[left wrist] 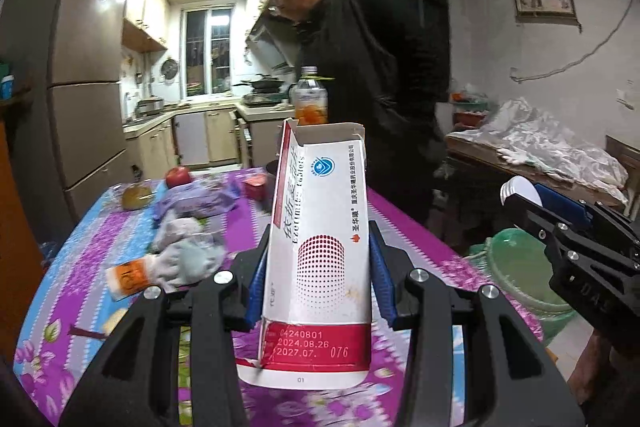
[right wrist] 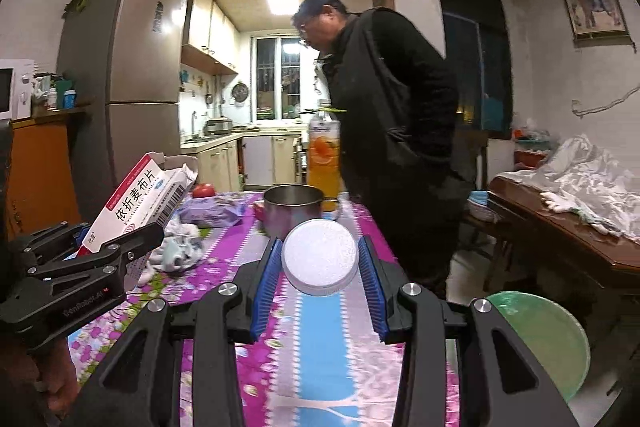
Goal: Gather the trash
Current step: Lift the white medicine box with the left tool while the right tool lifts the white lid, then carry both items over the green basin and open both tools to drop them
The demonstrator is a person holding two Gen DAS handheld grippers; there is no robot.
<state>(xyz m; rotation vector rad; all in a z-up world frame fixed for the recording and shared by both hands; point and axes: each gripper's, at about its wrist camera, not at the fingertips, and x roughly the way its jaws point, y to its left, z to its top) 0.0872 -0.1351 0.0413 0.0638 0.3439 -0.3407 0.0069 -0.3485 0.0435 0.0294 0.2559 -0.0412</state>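
Both grippers clamp trash: left gripper (left wrist: pixel 318 283) box (left wrist: pixel 320 247), right gripper (right wrist: pixel 319 281) cap (right wrist: pixel 319 257).

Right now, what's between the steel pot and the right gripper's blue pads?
Right wrist view: only the white round lid, clamped in the right gripper, in front of the steel pot.

My left gripper (left wrist: pixel 318 279) points forward and slightly down, its blue pads pressed on the sides of a medicine box (left wrist: pixel 320 239). My right gripper (right wrist: pixel 319 275), level beside it on the right, clamps a white round lid (right wrist: pixel 320 261) between its pads.
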